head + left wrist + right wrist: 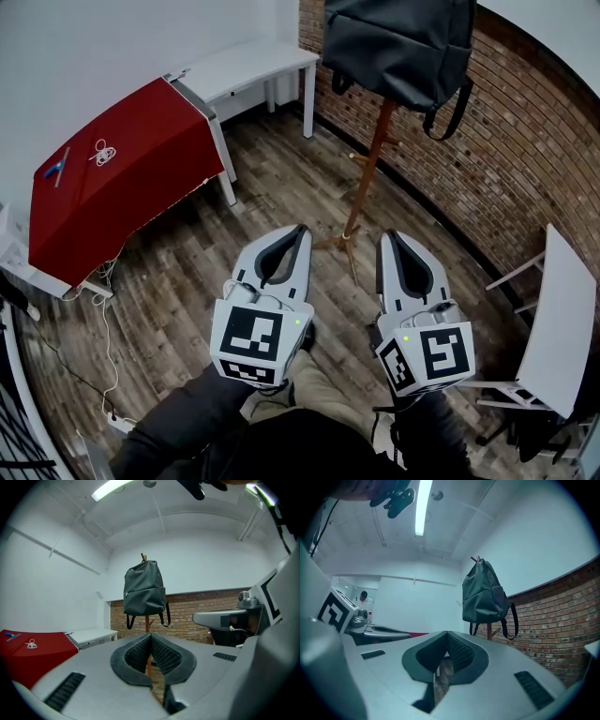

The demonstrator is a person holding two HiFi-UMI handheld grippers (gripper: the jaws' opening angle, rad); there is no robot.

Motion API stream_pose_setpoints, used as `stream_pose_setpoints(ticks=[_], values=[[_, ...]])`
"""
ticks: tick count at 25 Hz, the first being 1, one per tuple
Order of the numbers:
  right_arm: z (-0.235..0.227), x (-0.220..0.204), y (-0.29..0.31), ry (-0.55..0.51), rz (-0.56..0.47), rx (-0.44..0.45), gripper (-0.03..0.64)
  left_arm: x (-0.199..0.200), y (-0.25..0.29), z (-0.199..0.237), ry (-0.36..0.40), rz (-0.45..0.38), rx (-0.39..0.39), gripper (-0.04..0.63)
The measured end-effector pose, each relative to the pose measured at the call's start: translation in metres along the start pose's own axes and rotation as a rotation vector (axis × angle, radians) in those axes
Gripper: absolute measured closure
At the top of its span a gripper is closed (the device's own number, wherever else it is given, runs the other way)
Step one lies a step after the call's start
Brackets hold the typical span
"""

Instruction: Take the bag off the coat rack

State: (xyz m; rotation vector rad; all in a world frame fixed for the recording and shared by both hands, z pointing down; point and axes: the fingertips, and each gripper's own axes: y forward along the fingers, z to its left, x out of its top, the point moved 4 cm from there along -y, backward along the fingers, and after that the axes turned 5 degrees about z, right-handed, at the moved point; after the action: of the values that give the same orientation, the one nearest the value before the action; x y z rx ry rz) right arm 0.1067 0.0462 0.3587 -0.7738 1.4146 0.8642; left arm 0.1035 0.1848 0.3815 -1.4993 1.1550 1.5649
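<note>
A dark grey backpack (398, 42) hangs from the top of a wooden coat rack (366, 173) that stands in front of the brick wall. The left gripper view shows the backpack (144, 588) straight ahead, well beyond the jaws; the right gripper view shows the backpack (484, 597) up and to the right of centre. My left gripper (302, 228) and right gripper (388, 235) are held side by side, level, short of the rack's foot. Both are shut with nothing between the jaws.
A table under a red cloth (117, 178) stands at the left, with a white desk (248, 66) behind it. Another white table (562, 319) is at the right. Cables (103, 309) lie on the wooden floor near the red table.
</note>
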Motion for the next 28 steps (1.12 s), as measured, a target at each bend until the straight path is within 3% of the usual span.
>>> stream_pose_setpoints(ticks=[10, 18, 28], values=[[-0.026, -0.001, 0.086, 0.031, -0.040, -0.036, 0.611, 0.005, 0.076, 0.052, 0.045, 0.008, -0.033, 0.586], [-0.065, 0.000, 0.144, 0.032, -0.018, -0.088, 0.611, 0.009, 0.154, 0.078, 0.028, 0.016, -0.077, 0.586], [-0.101, 0.016, 0.167, 0.036, -0.047, -0.178, 0.611, 0.040, 0.202, 0.091, 0.068, -0.006, -0.119, 0.586]])
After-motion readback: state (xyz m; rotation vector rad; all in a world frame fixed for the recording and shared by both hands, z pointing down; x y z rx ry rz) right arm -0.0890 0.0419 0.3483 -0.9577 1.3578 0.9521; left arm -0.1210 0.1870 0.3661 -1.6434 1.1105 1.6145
